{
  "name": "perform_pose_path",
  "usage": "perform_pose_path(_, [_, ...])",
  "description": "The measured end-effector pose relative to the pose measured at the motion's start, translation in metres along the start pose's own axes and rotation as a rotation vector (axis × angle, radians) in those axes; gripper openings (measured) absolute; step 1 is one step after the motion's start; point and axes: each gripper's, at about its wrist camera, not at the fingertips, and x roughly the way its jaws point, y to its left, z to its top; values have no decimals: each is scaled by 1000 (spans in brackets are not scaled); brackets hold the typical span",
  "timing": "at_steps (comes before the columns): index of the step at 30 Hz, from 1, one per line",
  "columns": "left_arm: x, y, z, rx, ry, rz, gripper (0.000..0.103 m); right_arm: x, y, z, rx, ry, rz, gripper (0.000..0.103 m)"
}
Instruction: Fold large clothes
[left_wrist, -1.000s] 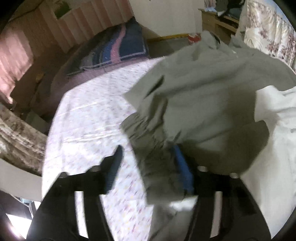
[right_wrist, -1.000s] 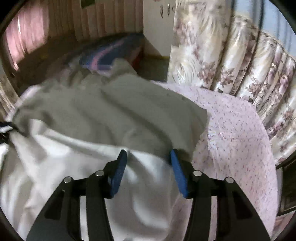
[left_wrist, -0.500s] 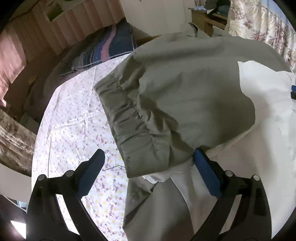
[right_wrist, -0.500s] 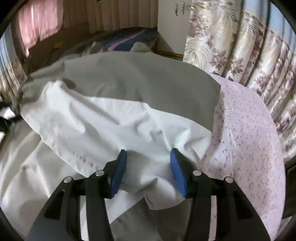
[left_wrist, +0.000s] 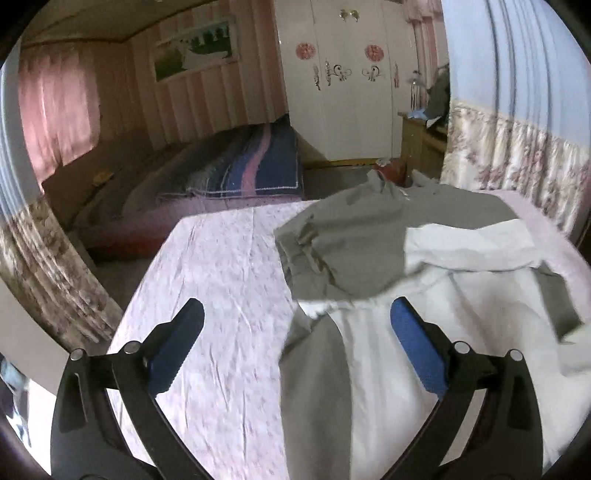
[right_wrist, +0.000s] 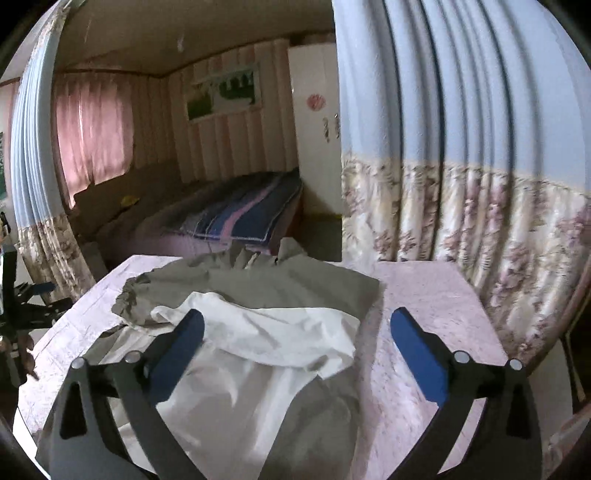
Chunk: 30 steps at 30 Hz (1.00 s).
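A large grey garment (left_wrist: 354, 240) with a white lining (left_wrist: 461, 321) lies loosely folded on the bed, the grey top part laid over the white. My left gripper (left_wrist: 297, 306) hovers above its left edge with the jaws opening wide and nothing pressed between the pads. In the right wrist view the same garment (right_wrist: 258, 284) shows a white flap (right_wrist: 280, 332) turned over. My right gripper (right_wrist: 298, 315) hangs above its right side, jaws also opening, clear of the cloth.
The bed's pink flowered sheet (left_wrist: 221, 277) lies bare left of the garment. Beyond it stand a second bed with a striped blanket (left_wrist: 251, 173), a white wardrobe (left_wrist: 340, 92) and a wooden dresser (left_wrist: 421, 140). Flowered curtains (right_wrist: 461, 221) hang close on the right.
Both grippers let go of the garment's edge, spread their jaws and drew back and up. The carried-over half now rests on the garment.
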Motion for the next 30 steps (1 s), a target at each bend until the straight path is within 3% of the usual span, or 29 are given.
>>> perform_pose_path(3, [-12,4,-20,-14,74,5,100,-29,5,-10,16,-19,-46,101])
perform_pose_path(6, [-26,10,-40,-41,77,37,100,-51,9,-24,7,-45,-53,101])
perform_pose_path(10, [-36,15,-71,-89,123,5,100,-49,6,-57,53,83,-67,101])
perform_pose_path(14, [-49,8,-102,-108,133,25,100,-52,-7,-93,120,157,-82,101])
perform_pose_path(17, [-57,6,-119,-131,114,-8,100,-55,-18,-112,154,172,-115,101])
perform_pose_path(23, [-47,-7,-153,-153,184,-49,99,-59,-12,-142,135,185,-106,100])
perform_pose_path(28, [-39,-22,-169,-119,222,-71,98,-44,-4,-165,117,261,-111,85])
perform_pose_path(30, [-29,-26,-175,-127,265,-114,84,-32,-2,-172,132,298,-75,81])
